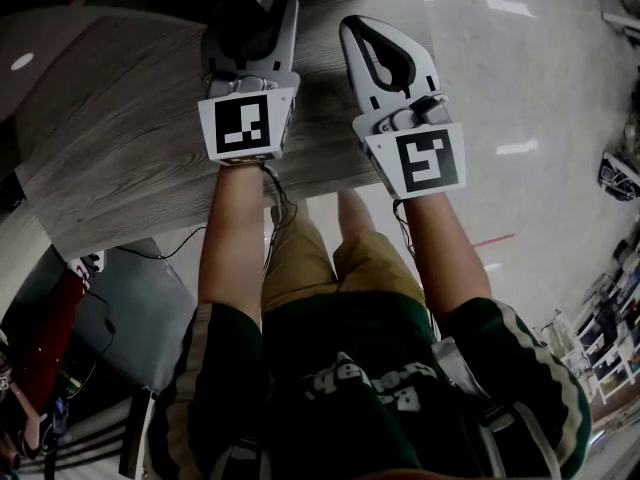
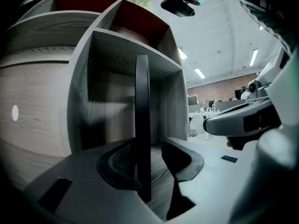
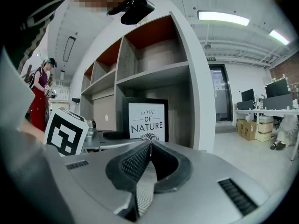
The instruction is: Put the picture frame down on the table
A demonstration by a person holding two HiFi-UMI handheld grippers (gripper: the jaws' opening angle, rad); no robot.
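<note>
Your left gripper (image 2: pixel 152 160) has its jaws spread. The picture frame (image 2: pixel 142 125) stands upright and edge-on between them, with a clear gap on its right side, so the pads do not clamp it. Seen from your right gripper (image 3: pixel 148 146), the same frame faces the camera as a black-bordered print reading "LOVE OF NATURE". It stands in front of the open grey shelf unit (image 3: pixel 154 73), its lower edge hidden behind the gripper body. The right gripper's jaws are pressed together with nothing between them. From the head view, both grippers reach side by side over the wood-grain table (image 1: pixel 120 158), the left gripper's marker cube (image 1: pixel 245 123) facing you.
</note>
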